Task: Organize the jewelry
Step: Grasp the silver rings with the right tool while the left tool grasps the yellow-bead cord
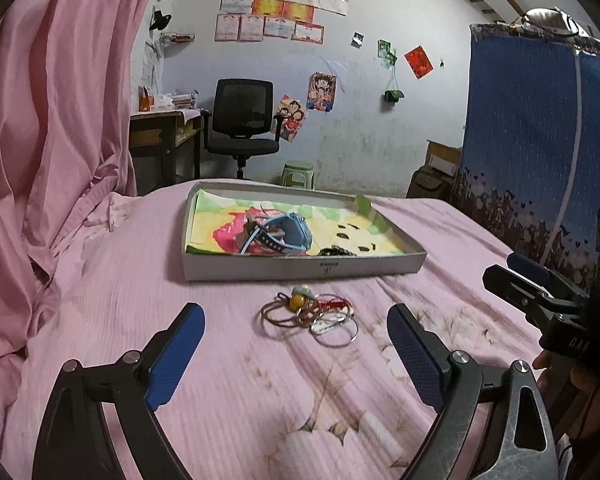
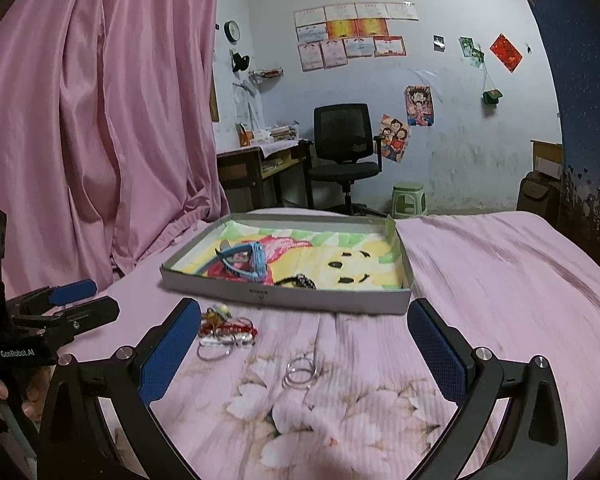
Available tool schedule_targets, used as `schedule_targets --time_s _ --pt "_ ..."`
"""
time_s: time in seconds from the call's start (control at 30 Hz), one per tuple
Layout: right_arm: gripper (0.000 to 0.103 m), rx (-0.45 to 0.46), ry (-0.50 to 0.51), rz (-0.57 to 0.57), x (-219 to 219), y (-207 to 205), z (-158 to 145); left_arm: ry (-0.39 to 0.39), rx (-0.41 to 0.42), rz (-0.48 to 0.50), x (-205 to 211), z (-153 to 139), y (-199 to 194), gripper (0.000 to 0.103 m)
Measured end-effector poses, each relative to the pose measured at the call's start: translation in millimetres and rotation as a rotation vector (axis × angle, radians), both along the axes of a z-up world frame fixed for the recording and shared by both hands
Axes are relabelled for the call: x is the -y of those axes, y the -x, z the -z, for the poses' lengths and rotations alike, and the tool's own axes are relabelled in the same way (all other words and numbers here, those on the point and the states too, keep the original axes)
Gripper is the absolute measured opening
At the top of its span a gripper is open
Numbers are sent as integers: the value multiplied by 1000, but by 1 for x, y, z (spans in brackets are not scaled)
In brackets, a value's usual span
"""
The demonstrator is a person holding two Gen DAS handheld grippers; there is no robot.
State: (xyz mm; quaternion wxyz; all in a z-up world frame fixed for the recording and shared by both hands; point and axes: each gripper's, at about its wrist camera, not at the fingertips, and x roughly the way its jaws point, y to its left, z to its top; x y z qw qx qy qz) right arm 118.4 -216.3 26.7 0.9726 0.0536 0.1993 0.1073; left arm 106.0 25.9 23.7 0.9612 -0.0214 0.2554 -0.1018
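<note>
Both blue-padded grippers, left (image 1: 296, 354) and right (image 2: 304, 358), gape wide and empty over the pink bedsheet (image 2: 500, 280), where tangled bangles and red cord (image 1: 308, 312) lie near the shallow grey cardboard tray (image 1: 300, 268), so one pinch could snag the whole knot.

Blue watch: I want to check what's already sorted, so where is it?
In both wrist views the blue watch lies inside the shallow box on the bed, toward its left half, near a dark bracelet.

Black left hand-held gripper (image 1: 296, 354), blue textured pads (image 1: 176, 356), silver screws, white GenRobot.AI marking
</note>
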Motion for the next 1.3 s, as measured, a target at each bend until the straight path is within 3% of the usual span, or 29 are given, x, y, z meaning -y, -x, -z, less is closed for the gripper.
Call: schedule_targets --time_s 0.3,0.83,0.93,1.0,1.3 --pt "102 -77 38 -13 3 3 19 -17 -100 -3 -2 15 -10 92" --pt "101 -354 74 -91 -11 -33 60 -51 -278 3 -4 33 -49 90" --pt "88 -376 68 -108 -14 -39 64 -53 -290 18 -4 33 -57 86" --pt "74 -397 66 -116 -16 -45 67 -59 -290 28 -2 33 -60 84" --pt "61 -438 62 -135 -23 -65 74 -85 -316 70 5 35 -82 73"
